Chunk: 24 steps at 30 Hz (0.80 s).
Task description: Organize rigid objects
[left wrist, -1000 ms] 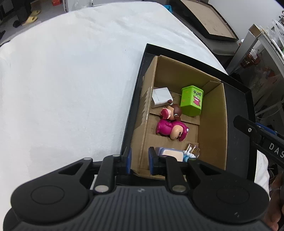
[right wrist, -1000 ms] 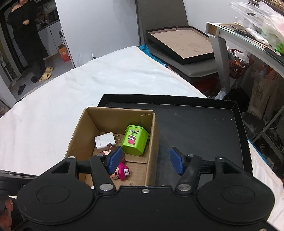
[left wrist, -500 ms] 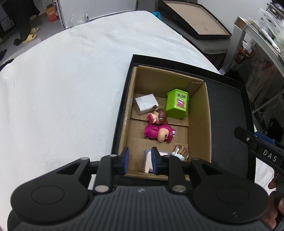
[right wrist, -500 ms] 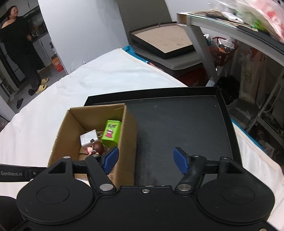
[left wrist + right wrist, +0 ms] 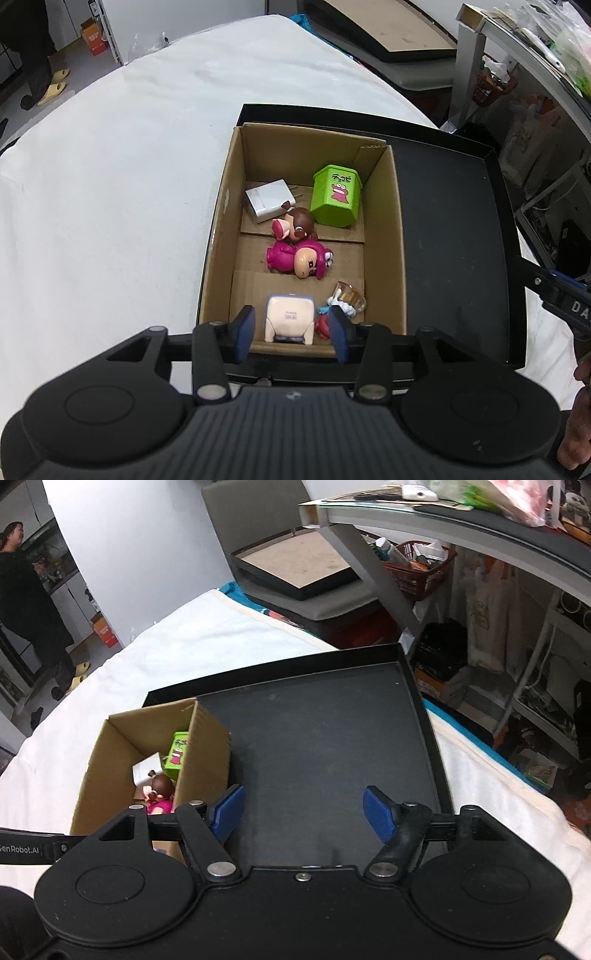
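Note:
A cardboard box (image 5: 221,221) stands at the left end of a black tray (image 5: 454,229). In it lie a green bin (image 5: 336,195), a white charger (image 5: 267,199), a brown-haired figure (image 5: 295,223), a pink figure (image 5: 295,256), a cream device (image 5: 290,317) and a small clear piece (image 5: 347,295). My left gripper (image 5: 291,334) hovers over the box's near wall with its jaws opening; the cream device lies below, untouched by the pads. My right gripper (image 5: 303,814) hangs over the bare tray (image 5: 325,731) right of the box (image 5: 207,746), jaws opening and empty.
The tray rests on a white-covered table (image 5: 110,184) whose edge curves away at the right. Beyond it are a second black tray (image 5: 295,565) on a grey seat and a metal desk (image 5: 443,520) with a red basket. A person (image 5: 26,602) stands far left.
The left jaws have gone from nearly shut to apart, and that gripper has drawn back from the box. The right gripper slid right, off the box and over the bare tray, jaws widening.

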Each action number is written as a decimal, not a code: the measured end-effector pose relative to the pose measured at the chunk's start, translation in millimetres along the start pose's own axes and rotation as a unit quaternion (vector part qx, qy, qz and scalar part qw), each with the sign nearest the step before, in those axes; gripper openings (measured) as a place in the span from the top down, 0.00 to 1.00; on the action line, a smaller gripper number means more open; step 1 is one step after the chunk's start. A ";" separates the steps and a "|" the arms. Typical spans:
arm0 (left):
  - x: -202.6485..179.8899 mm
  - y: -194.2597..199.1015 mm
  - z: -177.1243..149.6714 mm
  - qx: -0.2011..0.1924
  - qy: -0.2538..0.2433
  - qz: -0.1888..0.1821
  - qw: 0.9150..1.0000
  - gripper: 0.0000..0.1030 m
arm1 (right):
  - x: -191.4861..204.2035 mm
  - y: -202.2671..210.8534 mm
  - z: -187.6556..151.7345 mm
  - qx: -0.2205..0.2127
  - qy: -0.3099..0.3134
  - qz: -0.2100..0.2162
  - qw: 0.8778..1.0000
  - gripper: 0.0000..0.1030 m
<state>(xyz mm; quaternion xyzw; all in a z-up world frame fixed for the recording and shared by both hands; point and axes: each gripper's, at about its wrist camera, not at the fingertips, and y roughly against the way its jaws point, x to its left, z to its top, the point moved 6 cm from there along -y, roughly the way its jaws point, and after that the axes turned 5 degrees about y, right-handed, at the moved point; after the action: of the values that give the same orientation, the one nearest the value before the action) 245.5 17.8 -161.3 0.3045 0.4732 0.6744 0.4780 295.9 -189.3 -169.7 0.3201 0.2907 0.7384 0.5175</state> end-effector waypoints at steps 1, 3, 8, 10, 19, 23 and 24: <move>-1.0 1.9 -1.5 -0.001 -0.002 0.001 1.000 0.55 | -1.4 2.1 0.0 -0.001 0.000 -0.001 1.000 0.25; -3.1 6.4 -4.2 -0.005 -0.005 -0.001 1.000 0.51 | -4.6 7.9 -0.7 -0.004 0.000 -0.003 1.000 0.20; -4.6 17.7 -12.9 -0.009 -0.007 -0.010 1.000 0.45 | -8.0 24.0 -3.9 -0.010 0.004 -0.007 1.000 0.15; -5.0 23.6 -17.6 -0.013 -0.011 -0.016 1.000 0.42 | -8.6 31.7 -4.9 -0.014 0.002 -0.010 1.000 0.10; -2.2 45.1 -38.2 -0.026 -0.028 -0.038 0.999 0.34 | 2.2 65.4 -18.3 -0.020 0.005 -0.035 0.999 0.00; 1.1 56.9 -45.8 -0.035 -0.035 -0.048 0.998 0.34 | 5.5 78.2 -25.0 -0.020 0.000 -0.045 0.999 0.00; 2.1 59.7 -47.6 -0.040 -0.038 -0.050 0.997 0.33 | 7.0 81.8 -26.5 -0.021 -0.002 -0.046 0.999 0.00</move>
<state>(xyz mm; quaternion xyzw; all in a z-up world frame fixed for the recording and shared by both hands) 182.4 -2.4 -123.4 0.2866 0.4423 0.6557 0.5406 226.3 -209.3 -122.9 0.2966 0.2890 0.7190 0.5582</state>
